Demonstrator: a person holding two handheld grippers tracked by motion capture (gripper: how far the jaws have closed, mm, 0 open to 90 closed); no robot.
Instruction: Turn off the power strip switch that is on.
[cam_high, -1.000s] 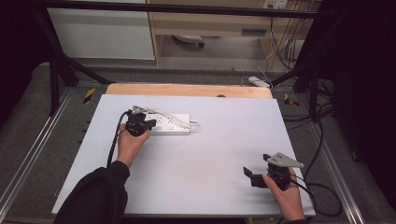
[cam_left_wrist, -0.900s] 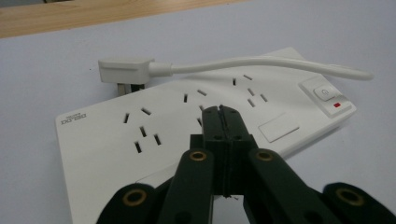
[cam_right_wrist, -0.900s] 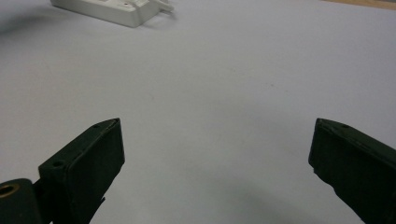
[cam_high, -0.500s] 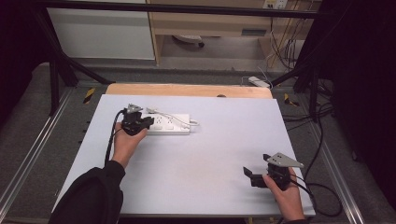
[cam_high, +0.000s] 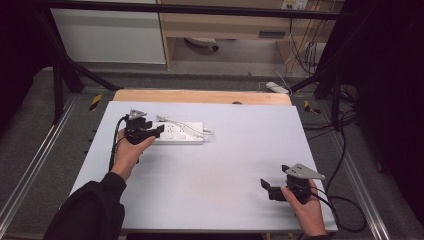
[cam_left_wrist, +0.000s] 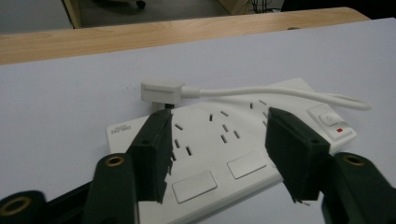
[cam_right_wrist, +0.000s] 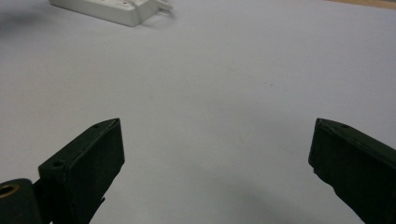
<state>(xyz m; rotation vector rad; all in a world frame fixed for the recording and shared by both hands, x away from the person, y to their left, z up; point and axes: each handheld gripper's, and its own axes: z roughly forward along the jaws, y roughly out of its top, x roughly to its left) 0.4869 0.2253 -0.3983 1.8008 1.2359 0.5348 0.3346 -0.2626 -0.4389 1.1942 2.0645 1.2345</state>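
Two fingers (cam_left_wrist: 152, 154) of the left gripper (cam_left_wrist: 219, 154) had just been parting, released over the power strip (cam_left_wrist: 229, 144) lying between them, where a careless withdrawal might snag its plug (cam_left_wrist: 161, 91).

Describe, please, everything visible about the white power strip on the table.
The power strip is a flat white plastic bar lying on the pale table, near its far left part. Its top has several rows of socket slots, two blank rectangular panels and a rocker switch with a red mark at one end. A white flat plug with a short cable sits at its far edge. The left gripper hangs over it, jaws just opened.
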